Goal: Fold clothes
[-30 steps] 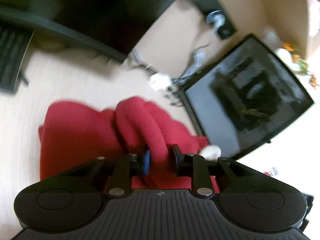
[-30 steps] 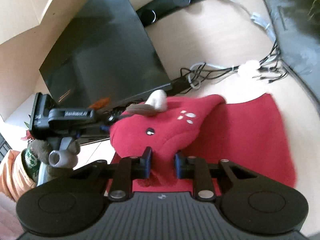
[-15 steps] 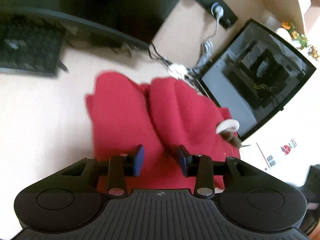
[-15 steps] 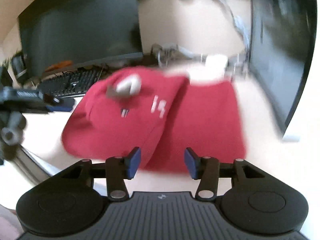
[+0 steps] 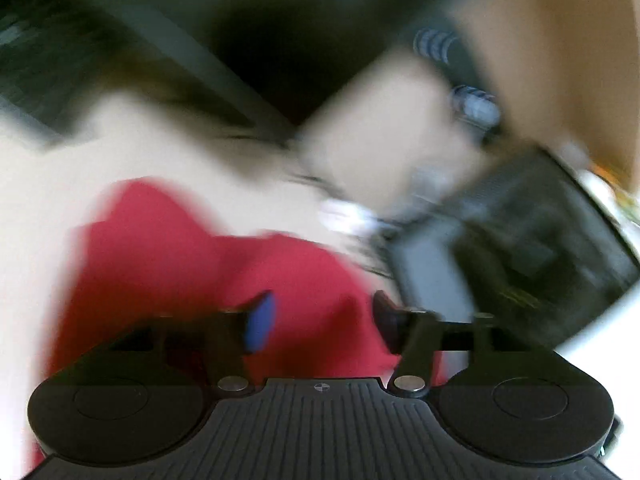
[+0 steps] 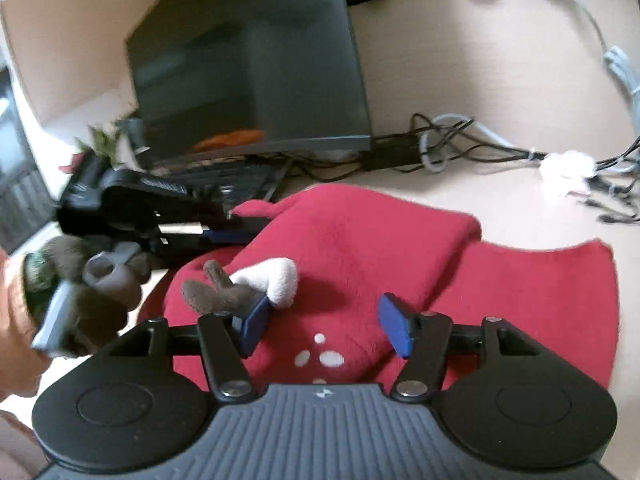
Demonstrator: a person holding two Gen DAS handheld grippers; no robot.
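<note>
Red fleece, a soft garment (image 6: 360, 248) with a white-and-brown plush trim piece (image 6: 248, 288) and small white dots, lies on the pale wooden desk (image 6: 460, 80), one thick layer doubled over a flatter panel that reaches out to its right. The right gripper (image 6: 322, 328) hangs just above the garment's near edge, blue-padded fingers spread and empty. The left gripper (image 5: 320, 318), seen through heavy blur, also stands spread over the red cloth, pinching nothing. Beyond the garment, a tangle of black and grey cables (image 6: 480, 148) and a dark monitor (image 6: 248, 64) sit close; I judge a wide sweep could snag the cables, and the bulky fleece could spring back open.
</note>
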